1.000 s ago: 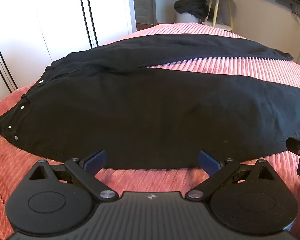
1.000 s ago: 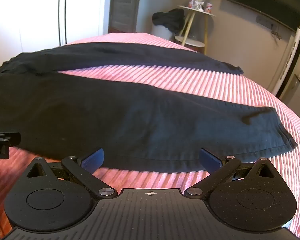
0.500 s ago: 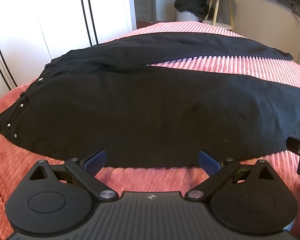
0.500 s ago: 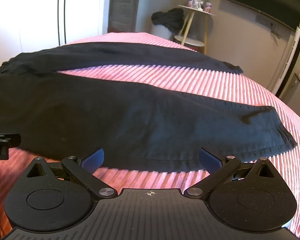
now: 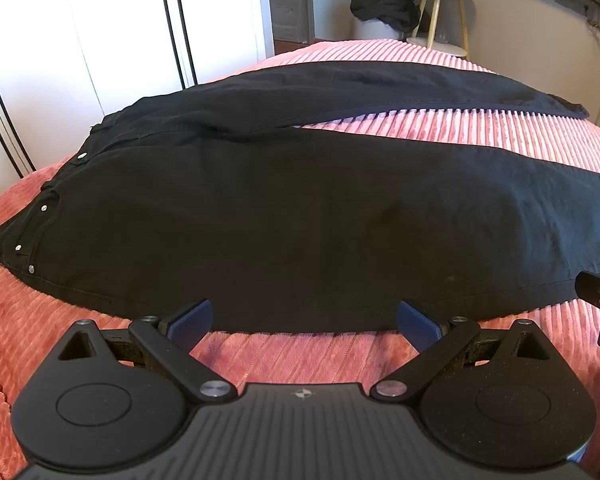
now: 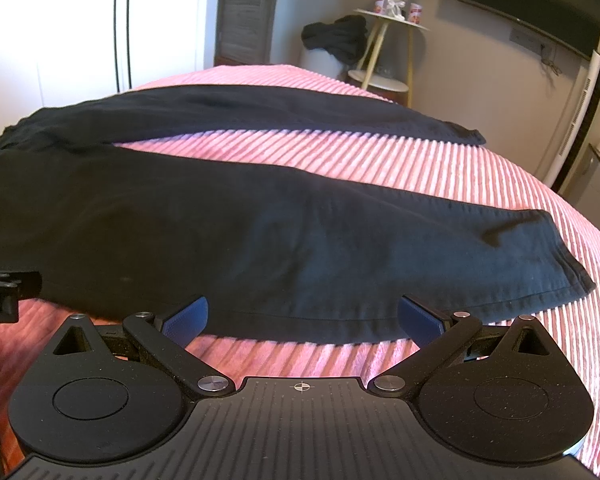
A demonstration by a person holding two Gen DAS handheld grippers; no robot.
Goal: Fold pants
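Jaws of both grippers (image 5: 304, 320) (image 6: 303, 318) gape released beside black pants (image 5: 300, 224) on pink bedspread (image 6: 420, 164).

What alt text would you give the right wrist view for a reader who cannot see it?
Black pants lie unfolded on a pink ribbed bedspread, legs spread apart and hems to the right. The open right gripper sits at the near leg's lower edge, holding nothing. Part of the left gripper shows at the left edge; a small side table stands behind the bed.
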